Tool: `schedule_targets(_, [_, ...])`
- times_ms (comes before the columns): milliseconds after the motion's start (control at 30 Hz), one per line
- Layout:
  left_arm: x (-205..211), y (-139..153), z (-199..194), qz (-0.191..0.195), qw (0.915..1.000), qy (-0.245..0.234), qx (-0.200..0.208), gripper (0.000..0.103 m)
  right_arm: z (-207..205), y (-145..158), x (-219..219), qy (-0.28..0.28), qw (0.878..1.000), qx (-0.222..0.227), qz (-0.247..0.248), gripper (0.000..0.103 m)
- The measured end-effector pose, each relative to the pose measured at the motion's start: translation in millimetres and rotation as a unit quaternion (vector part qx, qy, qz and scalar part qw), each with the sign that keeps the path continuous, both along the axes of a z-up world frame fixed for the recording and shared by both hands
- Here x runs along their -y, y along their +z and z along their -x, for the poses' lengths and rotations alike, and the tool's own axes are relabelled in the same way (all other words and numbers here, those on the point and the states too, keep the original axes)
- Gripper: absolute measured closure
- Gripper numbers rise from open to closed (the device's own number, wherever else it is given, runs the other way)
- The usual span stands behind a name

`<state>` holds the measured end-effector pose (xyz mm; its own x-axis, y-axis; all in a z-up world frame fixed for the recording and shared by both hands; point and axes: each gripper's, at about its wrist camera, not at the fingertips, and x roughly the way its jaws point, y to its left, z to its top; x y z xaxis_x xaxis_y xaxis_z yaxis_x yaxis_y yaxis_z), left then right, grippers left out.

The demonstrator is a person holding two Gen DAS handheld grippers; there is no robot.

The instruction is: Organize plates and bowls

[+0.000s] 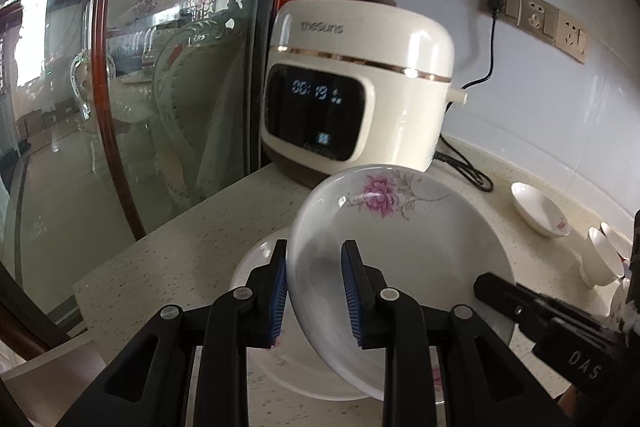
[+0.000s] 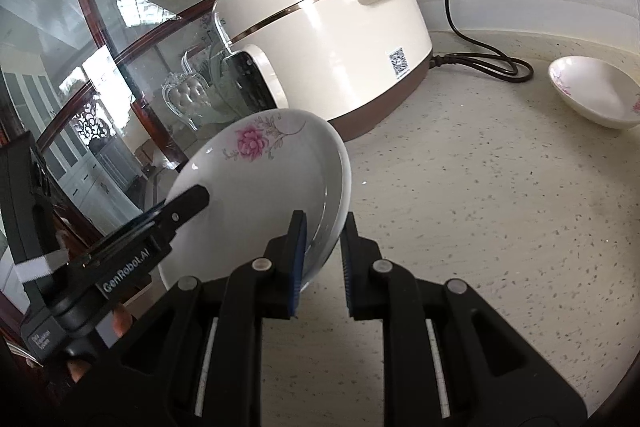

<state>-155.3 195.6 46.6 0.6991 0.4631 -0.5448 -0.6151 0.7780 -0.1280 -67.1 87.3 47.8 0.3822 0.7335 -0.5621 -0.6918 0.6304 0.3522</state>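
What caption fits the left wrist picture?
Both grippers, left gripper and right gripper, hold a flowered plate above another plate near the cooker.

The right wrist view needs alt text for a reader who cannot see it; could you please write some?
Two hand-held grippers hold a tilted white floral plate above a speckled counter: the right hand-held gripper clamps its near rim, the left hand-held gripper its left edge. Behind it stand a cream rice cooker and a small floral bowl.

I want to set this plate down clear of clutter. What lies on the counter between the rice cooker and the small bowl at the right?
Only the black power cord loops between rice cooker and small bowl, seen in the right wrist view.
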Motion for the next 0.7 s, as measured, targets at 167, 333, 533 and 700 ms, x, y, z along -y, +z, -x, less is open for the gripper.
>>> schedule_targets(167, [-8.3,-8.0,2.6,0.008,0.9999,0.007,-0.006,0.077,1.7,-4.2,-11.1,0.006,1.0,0.002,0.013,0.083])
schedule_targets(333, [-14.3,-12.2,5.3,0.004,0.9998,0.015,-0.011,0.077,2.7,-9.9,-21.5,0.015,1.0,-0.007,0.023,0.083])
schedule_targets(533, [-24.0,-14.7,8.5,0.003,0.9995,0.029,-0.015,0.077,5.8,-10.1,-33.7,0.025,0.999,-0.004,0.036,0.083])
schedule_targets(700, [-33.7,-17.7,11.5,0.004,0.9987,0.045,-0.024,0.077,9.3,-10.1,-50.9,0.034,0.998,0.011,0.06,0.083])
